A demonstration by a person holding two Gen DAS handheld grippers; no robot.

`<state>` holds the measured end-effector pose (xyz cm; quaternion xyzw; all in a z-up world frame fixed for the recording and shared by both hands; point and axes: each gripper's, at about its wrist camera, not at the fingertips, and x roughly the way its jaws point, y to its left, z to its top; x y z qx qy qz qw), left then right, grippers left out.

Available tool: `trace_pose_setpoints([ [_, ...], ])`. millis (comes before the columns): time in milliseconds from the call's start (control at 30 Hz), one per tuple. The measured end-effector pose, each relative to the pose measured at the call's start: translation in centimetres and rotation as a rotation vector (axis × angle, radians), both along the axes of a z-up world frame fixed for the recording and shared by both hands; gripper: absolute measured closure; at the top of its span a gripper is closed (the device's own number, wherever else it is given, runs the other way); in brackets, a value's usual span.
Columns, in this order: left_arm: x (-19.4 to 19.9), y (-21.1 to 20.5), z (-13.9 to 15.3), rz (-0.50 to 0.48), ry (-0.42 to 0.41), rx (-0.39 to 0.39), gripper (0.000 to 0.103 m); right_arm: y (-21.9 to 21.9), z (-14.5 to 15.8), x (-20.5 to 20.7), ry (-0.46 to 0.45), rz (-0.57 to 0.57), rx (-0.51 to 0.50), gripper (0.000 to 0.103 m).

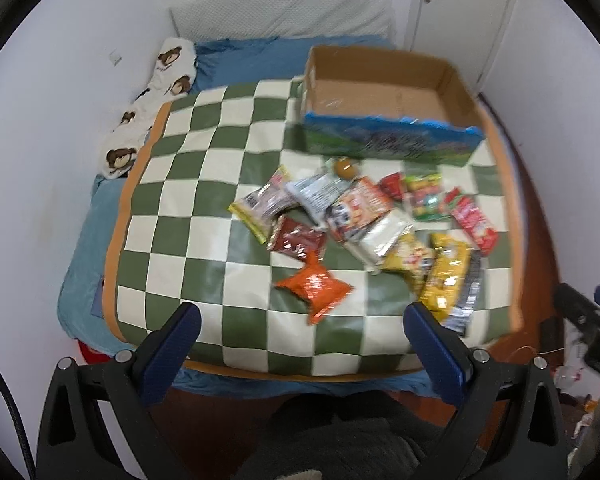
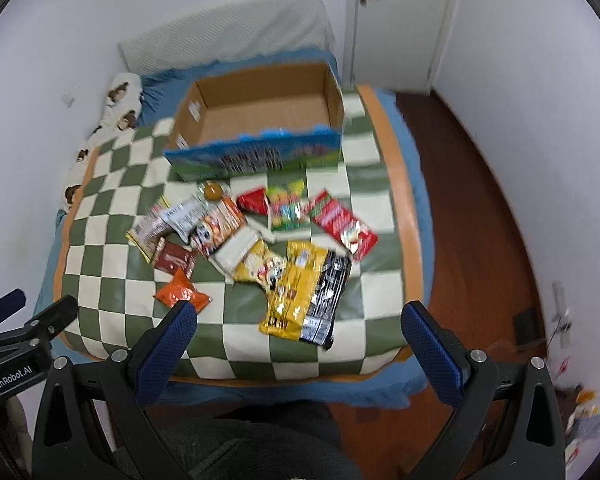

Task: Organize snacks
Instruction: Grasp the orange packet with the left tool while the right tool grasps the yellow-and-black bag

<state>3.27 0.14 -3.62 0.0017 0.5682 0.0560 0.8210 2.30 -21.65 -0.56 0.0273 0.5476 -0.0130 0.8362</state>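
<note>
A pile of several snack packets lies on a green-and-white checked mat on a bed. An orange packet lies nearest. A large yellow bag lies to its right, a red packet beyond it. An empty cardboard box with a blue printed front stands behind the pile. My left gripper is open and empty above the mat's near edge. My right gripper is open and empty, near the yellow bag.
The bed has a blue sheet, a white pillow at the head and a bear-print cloth along the left wall. Wooden floor lies to the right, with a white door behind. The other gripper shows at the left edge.
</note>
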Motion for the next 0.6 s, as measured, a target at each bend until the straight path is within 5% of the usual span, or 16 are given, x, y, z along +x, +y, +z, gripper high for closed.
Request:
trace_pose_setpoints([
  [333, 5.0, 2.8, -14.7, 0.016, 0.247, 0.051, 0.0, -3.6, -16.0, 6.3, 0.197, -0.152, 0.092, 0.0],
  [467, 6.2, 4.5, -19.4, 0.12, 0.393, -0.165, 0.0, -4.4, -22.1, 8.6, 0.271, -0.191, 0.083, 0.0],
  [600, 8.0, 5.8, -23.3, 0.279, 0.455, -0.351, 0.001, -4.6, -25.9, 10.1, 0.328, -0.219, 0.11, 0.0],
])
